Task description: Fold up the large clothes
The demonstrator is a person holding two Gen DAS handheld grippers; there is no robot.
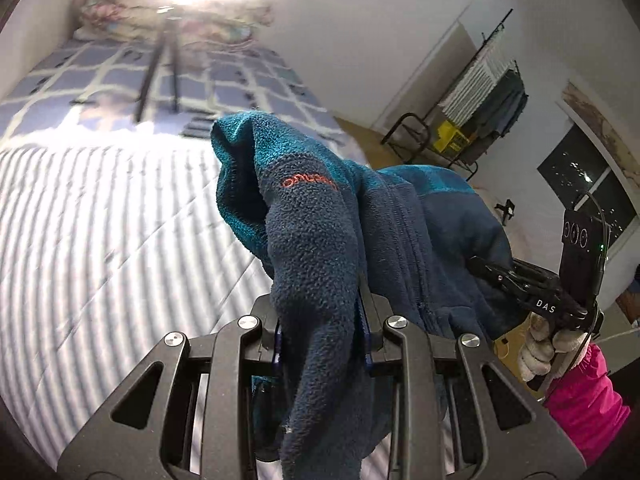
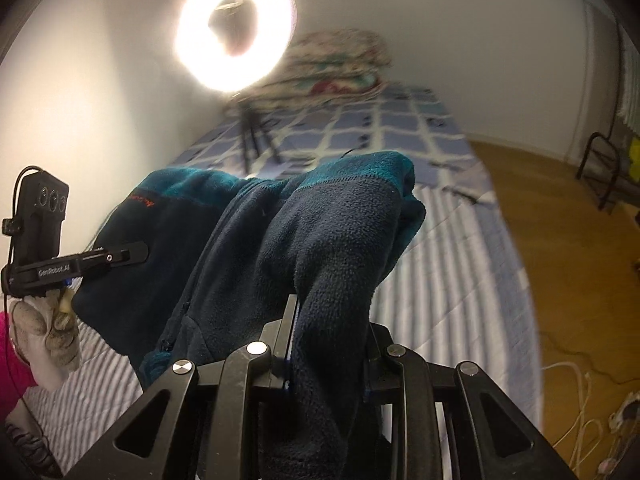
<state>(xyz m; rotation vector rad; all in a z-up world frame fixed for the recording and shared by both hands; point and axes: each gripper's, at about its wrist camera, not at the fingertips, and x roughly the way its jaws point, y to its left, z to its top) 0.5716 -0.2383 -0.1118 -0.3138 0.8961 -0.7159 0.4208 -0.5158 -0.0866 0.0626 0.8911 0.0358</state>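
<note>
Fleece hangs between the two grippers: a navy and teal fleece jacket [image 1: 316, 216] is lifted off the striped bed [image 1: 100, 240], each side of it caught separately. Holding it by two spread points lets the body drop and straighten under its own weight, which I judge to be the set-up for laying it flat before a fold.

From the left wrist view, the left gripper [image 1: 320, 344] sits at 6 o'clock, its fingers pinching a thick navy fold that rises toward 12 o'clock, with the orange logo just above. The right gripper [image 1: 500, 272] shows at 3 o'clock, entering the cloth from the side, carried by a gloved hand [image 1: 540, 344] in a pink sleeve [image 1: 584, 396].

From the right wrist view, the right gripper [image 2: 332, 344] is again at 6 o'clock, its fingers closed on a bunched navy fold with a teal cuff at 1 o'clock. The left gripper [image 2: 120, 256] enters at 9 o'clock, biting the jacket's chest panel, its gloved hand [image 2: 44, 332] below it.

Both grippers tilt downward toward the bed, roughly level with each other and well apart, so the jacket sags between them. A ring light [image 2: 236, 28] on a tripod glares at 12 o'clock; a clothes rack [image 1: 480, 92] stands at 2 o'clock in the left view.
</note>
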